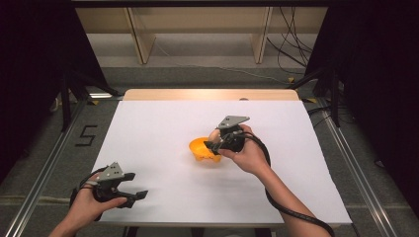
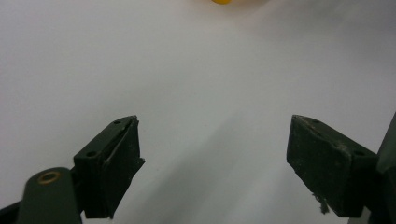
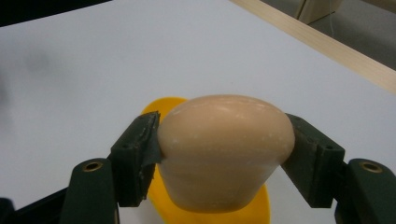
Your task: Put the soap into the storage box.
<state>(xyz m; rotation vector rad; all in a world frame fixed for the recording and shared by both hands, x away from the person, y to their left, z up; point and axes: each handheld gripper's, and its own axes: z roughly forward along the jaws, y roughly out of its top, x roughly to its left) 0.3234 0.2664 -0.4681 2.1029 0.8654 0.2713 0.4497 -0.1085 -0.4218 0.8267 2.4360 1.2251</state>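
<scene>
The right gripper [image 3: 224, 154] has its jaws squeezed on a smooth tan lump [image 3: 226, 149]. It looks like a fat mushroom cap or a little bun, round on top and narrower at the bottom. The jaws pinch it at its widest part, one on each side. Right under the jaws sits a yellow bowl [image 3: 168, 108], with its rim peeking out behind and below the lump.

Here is what could go wrong, I think. The lump is round and looks slippery, and the jaws only touch it on two small spots. If the hand [image 1: 249, 155] tips or shakes, the lump could pop out and roll away across the table [image 1: 163, 123]. If the jaws let go when they are not right over the bowl, the lump could hit the rim and bounce off. The bowl looks light, so a bump from the jaws might push it or tip it over.

The left gripper [image 1: 132, 186] is well apart from all this, low over the bare white table. Its jaws are spread wide and hold nothing. Far ahead of those jaws, a tiny bit of the yellow bowl shows.
</scene>
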